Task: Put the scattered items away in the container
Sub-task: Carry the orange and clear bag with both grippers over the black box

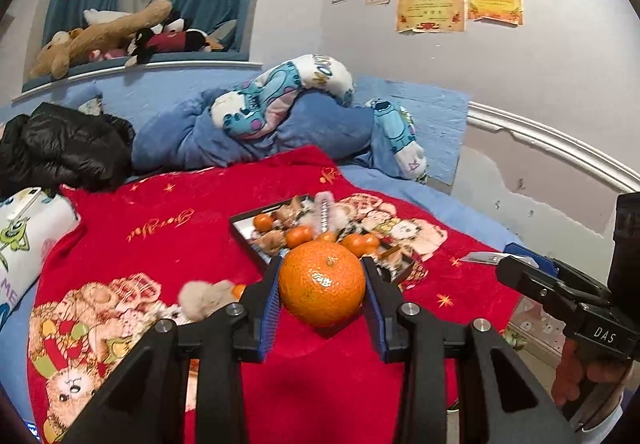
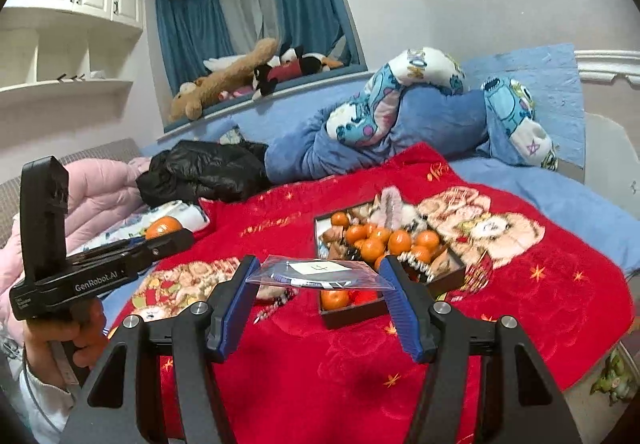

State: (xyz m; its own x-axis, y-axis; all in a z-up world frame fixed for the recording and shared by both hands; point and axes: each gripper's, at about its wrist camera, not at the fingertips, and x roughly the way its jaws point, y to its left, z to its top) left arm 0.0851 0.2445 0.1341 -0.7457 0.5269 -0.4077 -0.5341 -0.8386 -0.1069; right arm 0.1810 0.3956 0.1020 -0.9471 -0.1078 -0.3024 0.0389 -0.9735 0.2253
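Note:
My left gripper [image 1: 322, 284] is shut on a mandarin [image 1: 322, 282] and holds it above the red blanket, just in front of the dark tray [image 1: 244, 236]. The tray holds several mandarins [image 2: 394, 242] and fluffy items. My right gripper [image 2: 316, 276] is shut on a clear plastic bag [image 2: 320, 274] with a white label, held flat near the tray [image 2: 348, 314]. A furry pompom [image 1: 204, 296] and a small mandarin [image 1: 239, 290] lie on the blanket left of the left gripper. The left gripper with its mandarin also shows in the right wrist view [image 2: 164, 234].
The red blanket [image 1: 160, 228] covers a blue bed. A black jacket [image 1: 60, 148], a blue duvet with patterned pillows [image 1: 276, 100] and a white cushion [image 1: 28, 240] lie around it. Plush toys [image 1: 120, 32] sit on the window ledge. The wall is to the right.

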